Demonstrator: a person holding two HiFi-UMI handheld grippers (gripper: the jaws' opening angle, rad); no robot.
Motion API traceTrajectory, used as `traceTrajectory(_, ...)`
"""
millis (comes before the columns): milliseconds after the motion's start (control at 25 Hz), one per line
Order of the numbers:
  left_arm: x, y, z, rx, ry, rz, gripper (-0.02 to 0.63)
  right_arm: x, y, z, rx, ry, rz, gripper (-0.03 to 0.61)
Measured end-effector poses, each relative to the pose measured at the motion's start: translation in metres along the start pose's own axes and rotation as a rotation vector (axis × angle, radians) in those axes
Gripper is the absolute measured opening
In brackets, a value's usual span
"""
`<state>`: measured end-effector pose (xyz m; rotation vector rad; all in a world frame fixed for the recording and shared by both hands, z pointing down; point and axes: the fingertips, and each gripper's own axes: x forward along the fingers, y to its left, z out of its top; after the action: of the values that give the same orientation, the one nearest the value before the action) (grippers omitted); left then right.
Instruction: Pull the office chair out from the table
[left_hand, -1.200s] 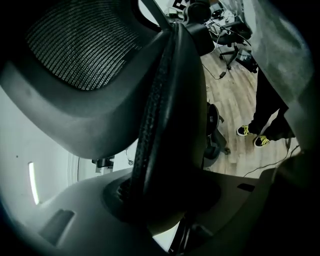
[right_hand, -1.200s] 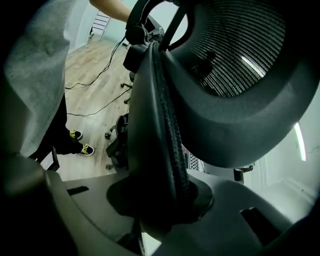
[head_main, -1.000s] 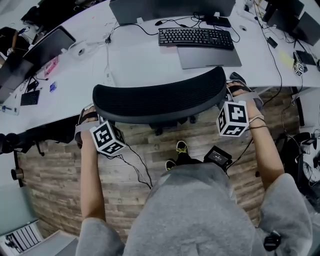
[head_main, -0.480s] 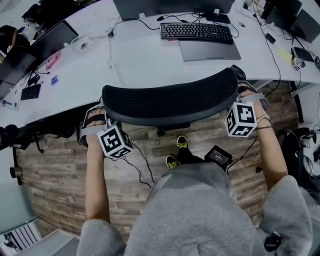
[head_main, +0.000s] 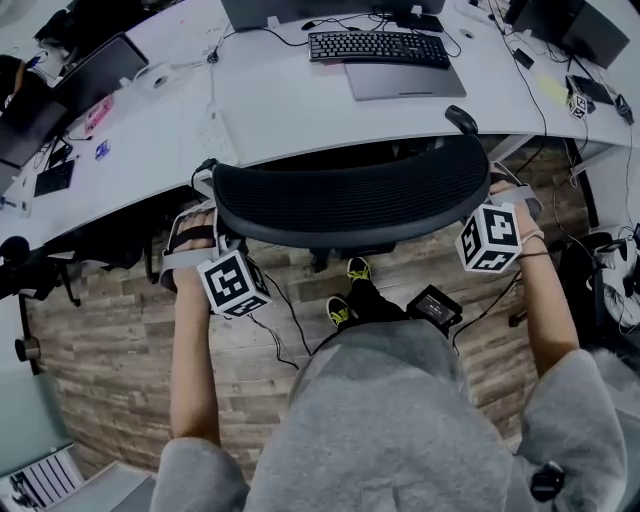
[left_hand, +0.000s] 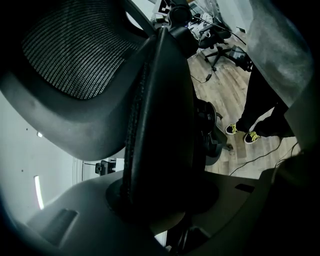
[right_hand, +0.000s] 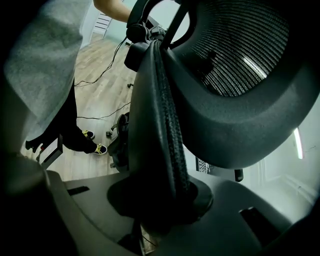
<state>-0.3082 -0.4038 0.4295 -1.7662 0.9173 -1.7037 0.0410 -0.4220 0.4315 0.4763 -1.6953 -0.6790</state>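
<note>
Pull step under way: left gripper (head_main: 200, 225) and right gripper (head_main: 505, 195) fingers clamp the office chair (head_main: 350, 195) by its backrest edges; next, draw it evenly rearward, clear of the table (head_main: 280, 100).

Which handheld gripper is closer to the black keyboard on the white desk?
Right. The right gripper, clamped on the right end of the black mesh chair back, sits below and right of the black keyboard. The left gripper, clamped on the other end, is farther, below and left.
</note>
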Motion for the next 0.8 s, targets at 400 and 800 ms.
traceTrajectory(400, -0.028, -0.027, 0.010, 0.012, -0.023, 0.004, 0.155, -0.034, 0.038, -0.005, 0.024, 0.021, -0.002, 0.101)
traceTrajectory(800, -0.047, -0.043, 0.018, 0.019, -0.013, -0.009, 0.155, -0.050, 0.055, -0.011, 0.025, 0.011, -0.016, 0.101)
